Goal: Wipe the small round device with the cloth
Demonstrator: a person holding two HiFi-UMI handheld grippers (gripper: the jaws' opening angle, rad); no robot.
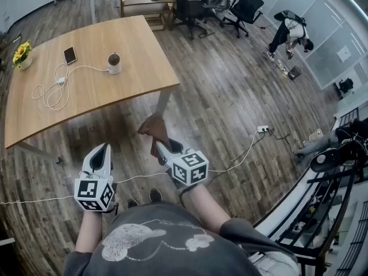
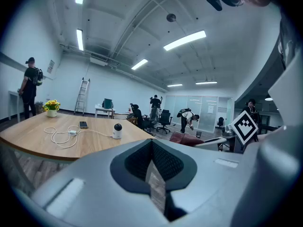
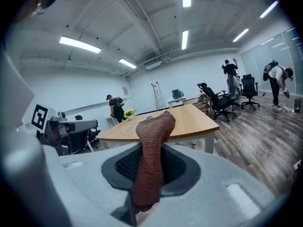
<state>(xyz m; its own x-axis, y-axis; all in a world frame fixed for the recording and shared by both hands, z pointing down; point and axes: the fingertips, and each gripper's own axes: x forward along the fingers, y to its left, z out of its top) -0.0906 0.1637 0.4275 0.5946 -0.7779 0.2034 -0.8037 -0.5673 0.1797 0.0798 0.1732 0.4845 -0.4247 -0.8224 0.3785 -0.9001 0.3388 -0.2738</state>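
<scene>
Wooden table (image 1: 135,50) on plank floor (image 1: 230,108), office chairs (image 1: 187,4) beyond; right gripper (image 1: 160,148) pinching brown cloth (image 1: 152,128); left gripper (image 1: 101,149) pressed together.

— What sits on the desk (image 1: 138,45)?
— The small round device (image 1: 114,63), a phone (image 1: 70,55) to its left, a cable (image 1: 50,92) nearer, flowers (image 1: 22,54) at the left edge
— And the cloth (image 1: 154,129)?
— In the right hand-held gripper's (image 1: 157,147) jaws, over the floor (image 1: 230,108) before the desk
</scene>
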